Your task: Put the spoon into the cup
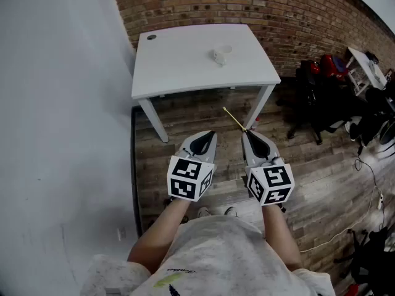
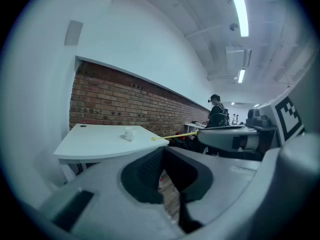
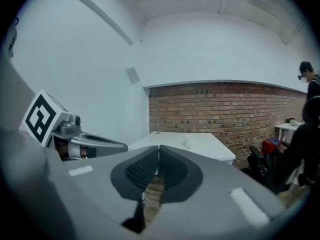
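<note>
Against the brick wall (image 1: 247, 5) stands a white table (image 1: 185, 66), and in front of it, over the wooden floor (image 1: 185, 119), the person holds both grippers side by side. The left gripper (image 1: 212, 133) has its jaws pressed together with nothing between them. A small white cup (image 1: 220, 55) sits on the table, and the thin yellow spoon (image 1: 233, 118) is clamped in the closed tip of the right gripper (image 1: 245, 133), well apart from the cup.

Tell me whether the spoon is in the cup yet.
No, the spoon sticks out of the right tongs, short of the table where the cup stands.
</note>
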Demonstrator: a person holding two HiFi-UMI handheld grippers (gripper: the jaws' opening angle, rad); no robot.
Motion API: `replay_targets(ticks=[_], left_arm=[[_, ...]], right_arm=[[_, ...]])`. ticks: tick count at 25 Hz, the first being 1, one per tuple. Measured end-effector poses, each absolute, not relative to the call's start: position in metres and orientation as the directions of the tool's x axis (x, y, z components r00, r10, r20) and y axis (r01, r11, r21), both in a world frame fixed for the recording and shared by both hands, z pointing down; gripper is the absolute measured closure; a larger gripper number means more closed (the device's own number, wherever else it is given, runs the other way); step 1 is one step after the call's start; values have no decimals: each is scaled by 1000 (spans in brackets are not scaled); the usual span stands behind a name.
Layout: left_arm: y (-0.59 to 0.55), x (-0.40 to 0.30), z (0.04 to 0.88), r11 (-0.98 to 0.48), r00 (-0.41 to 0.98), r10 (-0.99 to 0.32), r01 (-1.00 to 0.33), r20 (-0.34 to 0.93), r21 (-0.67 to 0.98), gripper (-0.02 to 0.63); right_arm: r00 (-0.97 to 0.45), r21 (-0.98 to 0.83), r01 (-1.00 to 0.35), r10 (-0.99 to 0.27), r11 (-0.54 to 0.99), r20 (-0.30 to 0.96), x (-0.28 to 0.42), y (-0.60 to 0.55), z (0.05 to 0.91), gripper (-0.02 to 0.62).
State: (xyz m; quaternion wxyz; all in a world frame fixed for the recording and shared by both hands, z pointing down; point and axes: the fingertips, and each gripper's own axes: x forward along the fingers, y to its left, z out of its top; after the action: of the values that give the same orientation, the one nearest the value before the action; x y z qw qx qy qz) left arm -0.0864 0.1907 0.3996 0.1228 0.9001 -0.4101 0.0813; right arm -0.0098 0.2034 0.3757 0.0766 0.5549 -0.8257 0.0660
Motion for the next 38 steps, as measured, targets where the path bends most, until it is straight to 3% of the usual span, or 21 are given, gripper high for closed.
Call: replay_targets(ticks=[17,38], left_arm=[[141,-88,407,-656,672,-688,-737,273,162,618],[-41,2,427,-609,616,-717,-781,325,138,612]], right_arm=[[-340,-60,-940,-920,335,193,-9,156,379,580],[-421,-100,-907,-887,409,190,85,-29,398,580]])
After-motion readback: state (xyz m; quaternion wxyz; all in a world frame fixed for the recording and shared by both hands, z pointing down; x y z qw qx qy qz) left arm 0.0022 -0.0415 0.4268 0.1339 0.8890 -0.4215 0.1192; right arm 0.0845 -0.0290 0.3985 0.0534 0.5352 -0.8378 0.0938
